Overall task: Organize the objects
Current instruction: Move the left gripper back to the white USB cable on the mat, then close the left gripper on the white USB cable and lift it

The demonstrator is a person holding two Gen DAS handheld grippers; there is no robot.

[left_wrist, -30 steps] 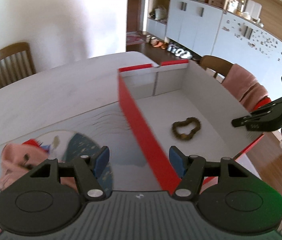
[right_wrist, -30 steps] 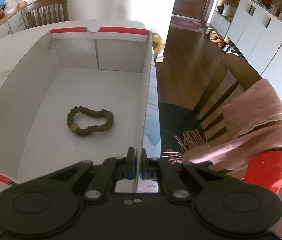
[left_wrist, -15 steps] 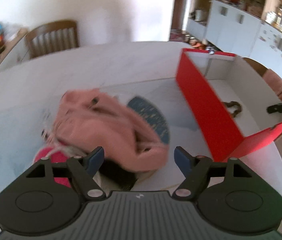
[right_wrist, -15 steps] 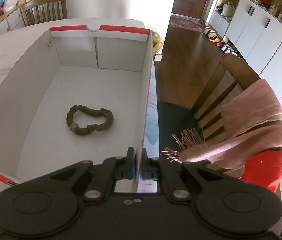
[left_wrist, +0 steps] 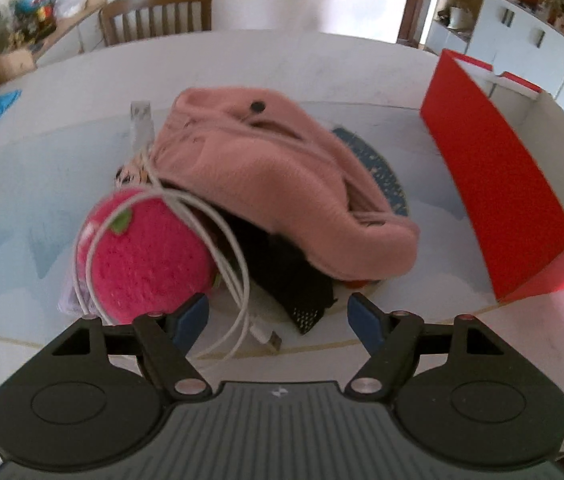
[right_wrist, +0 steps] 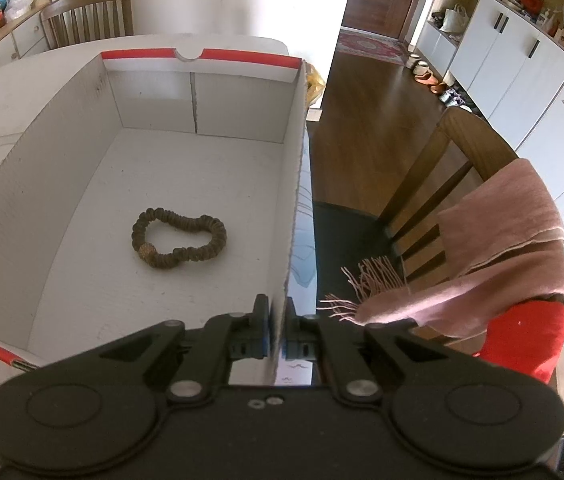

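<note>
Left hand-held gripper point(left_wrist: 277, 316) wide open and empty over the pile; right hand-held gripper point(right_wrist: 277, 334) pinched on the box point(right_wrist: 296, 184) wall.

I have the left one hovering just short of the heap on the worktop point(left_wrist: 322, 64): pink hat point(left_wrist: 282, 184) on top, pink ball point(left_wrist: 141, 256) beside it, white cable point(left_wrist: 217, 240) looped across both, a black item point(left_wrist: 290, 276) underneath. The hair tie point(right_wrist: 179, 238) already lies in the box. My worry is the cable: grab the ball or hat and the loop may snag, dragging the rest off the worktop. If my right grip slips, the box, which sits at the worktop edge, could shift.
</note>
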